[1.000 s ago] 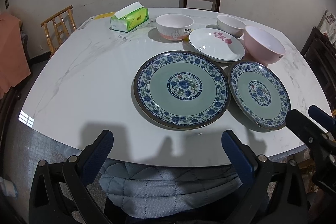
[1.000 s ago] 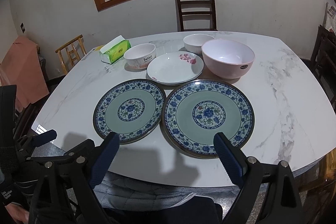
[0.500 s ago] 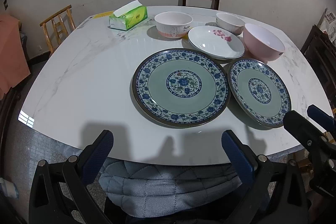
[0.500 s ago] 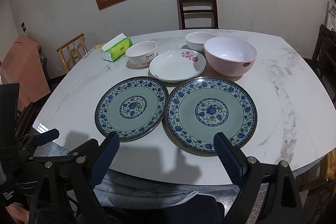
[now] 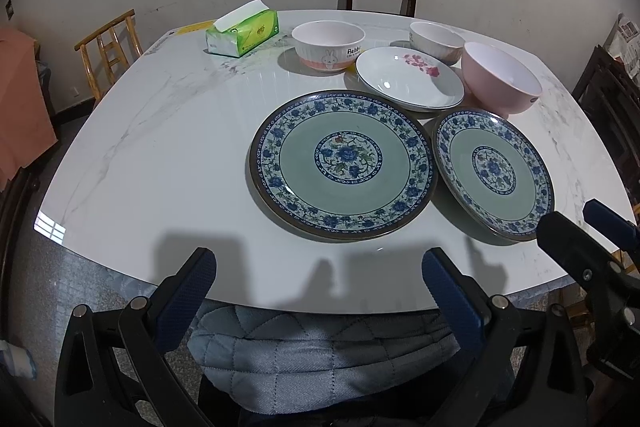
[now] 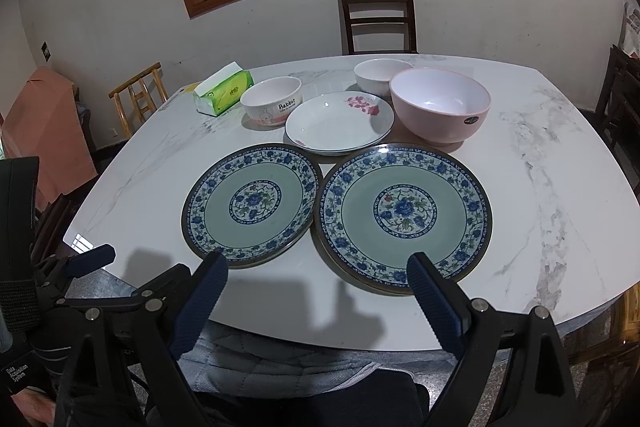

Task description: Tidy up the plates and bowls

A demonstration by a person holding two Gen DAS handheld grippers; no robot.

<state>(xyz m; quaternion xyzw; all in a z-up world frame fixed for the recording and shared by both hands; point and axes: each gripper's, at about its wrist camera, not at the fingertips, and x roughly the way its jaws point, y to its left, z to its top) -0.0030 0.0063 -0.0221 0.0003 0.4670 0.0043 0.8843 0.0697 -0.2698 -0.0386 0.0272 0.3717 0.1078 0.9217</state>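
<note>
Two blue-patterned plates lie side by side on the white marble table [image 5: 160, 147]: the left plate [image 5: 342, 165] [image 6: 252, 205] and the right plate [image 5: 494, 173] [image 6: 404, 213]. Behind them sit a white flowered plate [image 5: 410, 79] [image 6: 340, 123], a rabbit bowl [image 5: 328, 45] [image 6: 272, 105], a small white bowl [image 5: 434, 37] [image 6: 376, 75] and a pink bowl [image 5: 500, 79] [image 6: 440, 105]. My left gripper [image 5: 320, 291] is open and empty at the near table edge before the left plate. My right gripper [image 6: 318, 291] is open and empty before the right plate.
A green tissue box [image 5: 242, 29] [image 6: 224, 91] stands at the back left of the table. A dark chair [image 6: 376, 15] is behind the table, a light wooden chair [image 5: 108, 47] at the left. A grey padded cushion [image 5: 320, 355] lies below the near edge.
Both grippers have edged slightly forward and tilted; the dishes appear a little lower and closer. Nothing on the table has moved. Both grippers stay open.
</note>
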